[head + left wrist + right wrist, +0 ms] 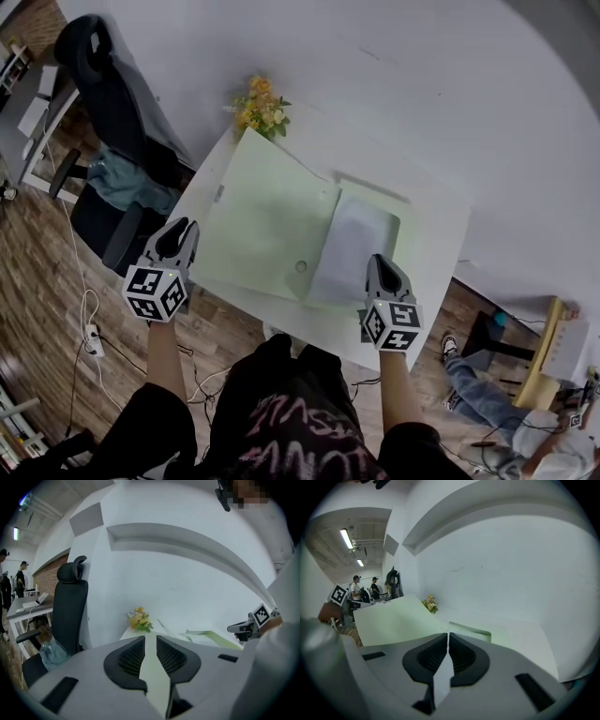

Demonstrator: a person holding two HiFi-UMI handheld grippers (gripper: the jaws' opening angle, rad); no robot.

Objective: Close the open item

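Observation:
A pale green folder point(262, 216) lies open on the white table point(431, 272), with a white sheet point(352, 244) on its right half. My left gripper point(184, 225) hovers at the table's left edge, beside the folder's left cover. Its jaws stand nearly together with only a thin slit, and the green cover shows through it point(150, 638). My right gripper point(375, 259) is at the near right corner of the white sheet, its jaws together point(448, 635) with nothing held. The left cover point(393, 616) spreads wide in the right gripper view.
Yellow flowers point(261, 105) stand at the table's far left corner by the white wall. A black office chair point(112, 103) with a cloth on it is left of the table. A seated person point(506, 412) and a small wooden table point(544, 366) are at the lower right.

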